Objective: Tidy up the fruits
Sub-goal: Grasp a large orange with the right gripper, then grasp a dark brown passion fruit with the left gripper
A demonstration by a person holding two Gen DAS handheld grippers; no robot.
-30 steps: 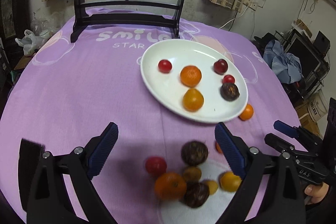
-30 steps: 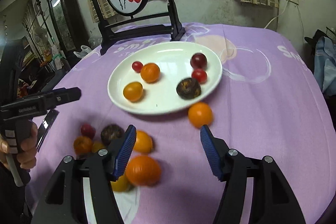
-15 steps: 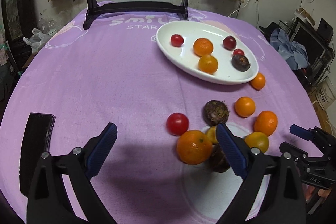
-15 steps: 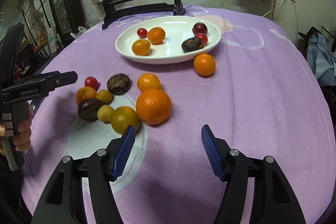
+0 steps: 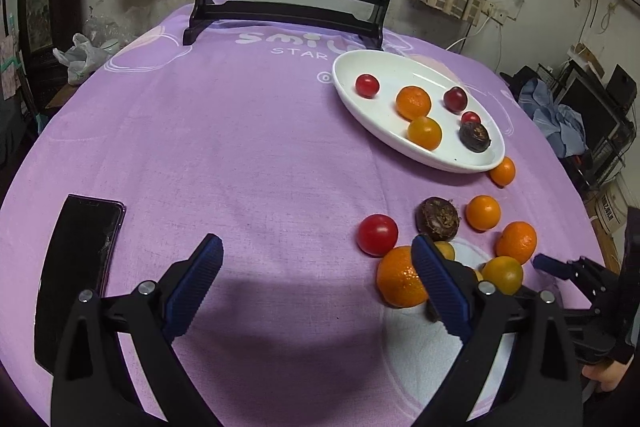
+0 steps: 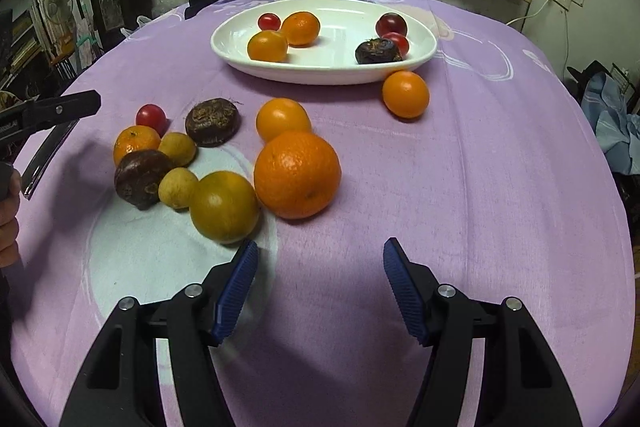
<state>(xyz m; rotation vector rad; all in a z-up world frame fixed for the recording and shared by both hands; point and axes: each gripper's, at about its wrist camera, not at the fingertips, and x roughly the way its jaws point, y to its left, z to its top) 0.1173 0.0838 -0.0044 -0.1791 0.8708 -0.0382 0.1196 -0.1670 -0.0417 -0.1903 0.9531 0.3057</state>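
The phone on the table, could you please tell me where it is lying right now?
In the left wrist view, the phone lies flat on the purple cloth near the table's left edge, left of the left gripper and far from the fruit.

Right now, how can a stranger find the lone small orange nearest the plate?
Find the white plate on the purple cloth. Beside its rim sits the small orange, apart from the fruit cluster.

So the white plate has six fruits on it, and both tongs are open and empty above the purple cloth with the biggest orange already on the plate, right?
Not quite. The big orange is not on the white plate; the right wrist view shows it lying on the purple cloth, just ahead of the right tongs. The rest holds: six fruits on the plate, left tongs open and empty too.
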